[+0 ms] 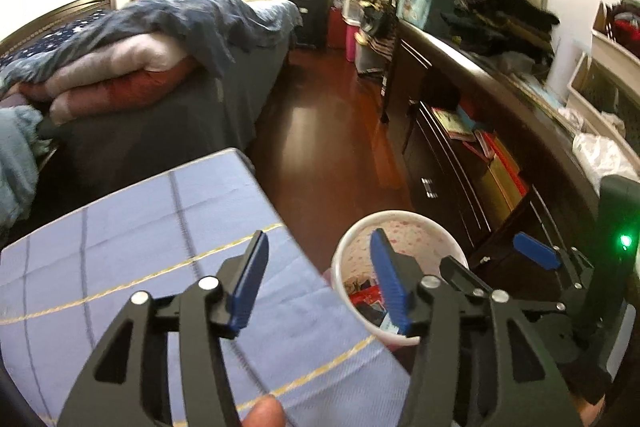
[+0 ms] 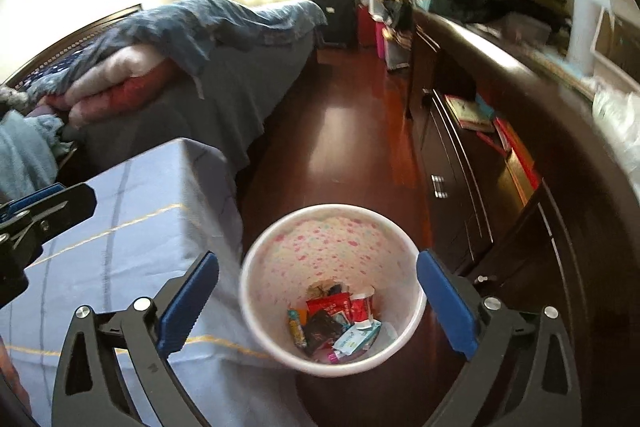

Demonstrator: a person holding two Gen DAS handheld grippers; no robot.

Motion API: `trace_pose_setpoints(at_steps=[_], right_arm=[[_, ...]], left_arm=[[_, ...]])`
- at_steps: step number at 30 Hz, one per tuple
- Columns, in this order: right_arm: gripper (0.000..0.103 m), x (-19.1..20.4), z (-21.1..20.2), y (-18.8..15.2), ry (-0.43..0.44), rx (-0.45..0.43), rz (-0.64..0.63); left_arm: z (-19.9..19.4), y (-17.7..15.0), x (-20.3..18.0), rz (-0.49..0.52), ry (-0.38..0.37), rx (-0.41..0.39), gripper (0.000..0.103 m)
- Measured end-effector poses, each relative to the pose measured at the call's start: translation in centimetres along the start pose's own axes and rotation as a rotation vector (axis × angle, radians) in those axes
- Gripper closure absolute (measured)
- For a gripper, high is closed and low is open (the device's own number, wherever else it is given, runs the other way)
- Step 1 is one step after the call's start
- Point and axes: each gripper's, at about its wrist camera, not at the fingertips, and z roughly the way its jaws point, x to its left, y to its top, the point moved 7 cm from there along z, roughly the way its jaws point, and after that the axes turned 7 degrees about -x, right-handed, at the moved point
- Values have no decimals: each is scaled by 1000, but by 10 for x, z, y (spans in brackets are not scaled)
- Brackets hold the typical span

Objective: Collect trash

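Both jaws apart, upright bin (image 2: 256, 279), mouth up

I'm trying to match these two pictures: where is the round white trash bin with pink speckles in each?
Left wrist view: white speckled trash bin sits lower right of centre, partly behind the left gripper.
Right wrist view: bin is bottom centre, between the open right gripper fingers.
Shared landmark: lavender checked cloth left of the bin.

Left hand-held gripper (image 1: 316, 279) spread, empty, over blue tablecloth (image 1: 140, 247), white bin (image 1: 400, 223) beside
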Motion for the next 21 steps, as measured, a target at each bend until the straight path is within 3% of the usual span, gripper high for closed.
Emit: trace_pose_setpoints(at_steps=[6, 13, 21], right_arm=[[4, 44, -51, 5, 64, -54, -61], [4, 102, -116, 6, 168, -132, -129], [4, 176, -214, 0, 345, -224, -206]], left_arm=[[-72, 1, 41, -76, 86, -70, 26], [-181, -9, 99, -129, 292, -192, 5], [-328, -36, 141, -172, 504, -329, 3]])
